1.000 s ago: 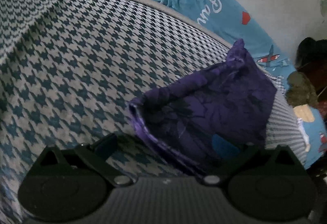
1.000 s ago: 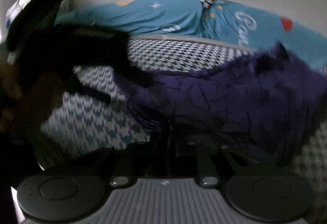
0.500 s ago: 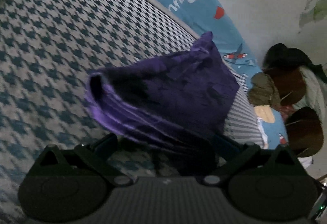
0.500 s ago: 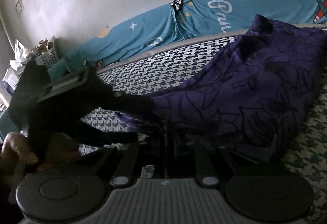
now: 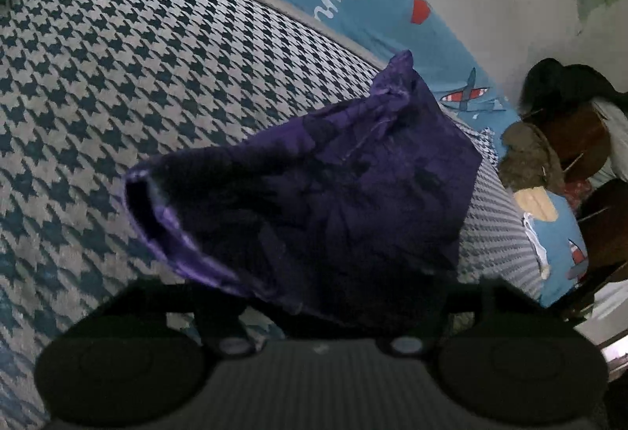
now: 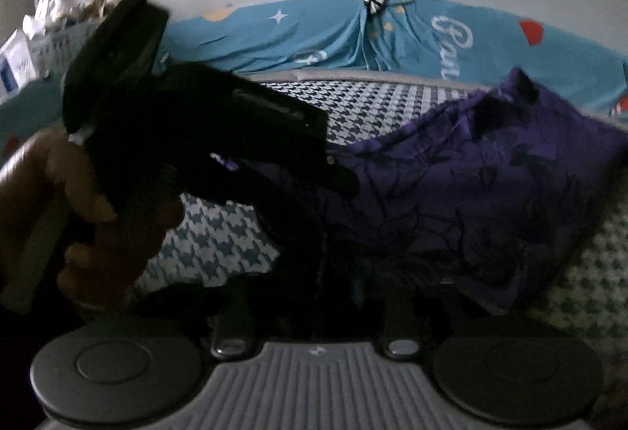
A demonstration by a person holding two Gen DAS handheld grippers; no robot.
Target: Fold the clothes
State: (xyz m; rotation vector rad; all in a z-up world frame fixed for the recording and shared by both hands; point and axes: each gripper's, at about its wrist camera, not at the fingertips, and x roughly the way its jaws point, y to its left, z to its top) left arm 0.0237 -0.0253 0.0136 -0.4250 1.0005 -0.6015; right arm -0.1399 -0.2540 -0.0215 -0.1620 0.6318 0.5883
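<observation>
Above the bed (image 5: 117,76), both claws clamp the purple garment (image 5: 333,202), doubled and part lifted; folding looks midway, flattening left.

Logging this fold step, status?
Both grippers shut on purple cloth. Cloth half lifted off checked bed. Nothing in the way.

We see one purple garment (image 5: 325,202) with a dark floral print (image 6: 463,202), crumpled and partly folded. Its near edge is raised off the houndstooth bed cover, a shiny hem curling open at the left, while its far corner peaks upward.
</observation>
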